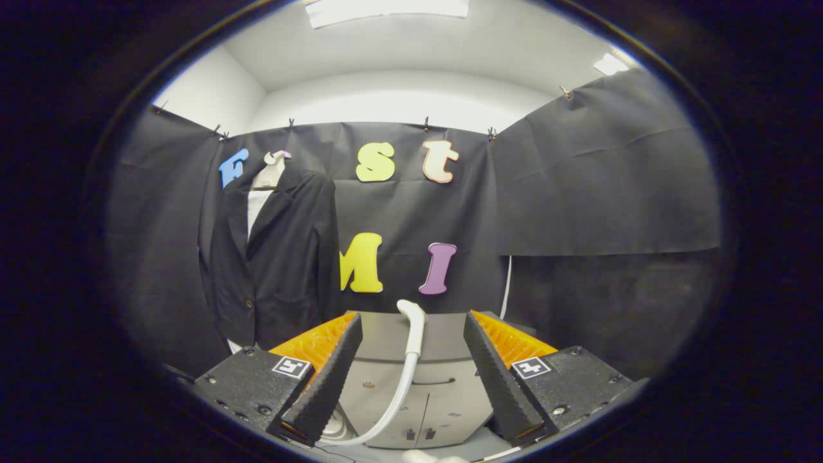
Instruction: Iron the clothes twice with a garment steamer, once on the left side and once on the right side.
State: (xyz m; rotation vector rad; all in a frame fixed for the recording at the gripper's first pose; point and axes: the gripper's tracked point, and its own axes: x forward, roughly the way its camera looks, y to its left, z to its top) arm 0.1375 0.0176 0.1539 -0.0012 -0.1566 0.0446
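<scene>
Steamer: its white head [412,321] stands upright on the grey cabinet [386,334], ahead of your fingers and centred in the gap, hose [392,405] curving down toward you.
Jacket: dark blazer [276,257] hangs on the black wall, beyond your left finger.
Claw: your gripper [411,334] is spread wide, holding nothing.

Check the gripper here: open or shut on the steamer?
Open. The gripper holds its fingers wide apart, touching nothing; the white steamer head and hose stand ahead between them, near the cabinet. The jacket hangs untouched.
</scene>
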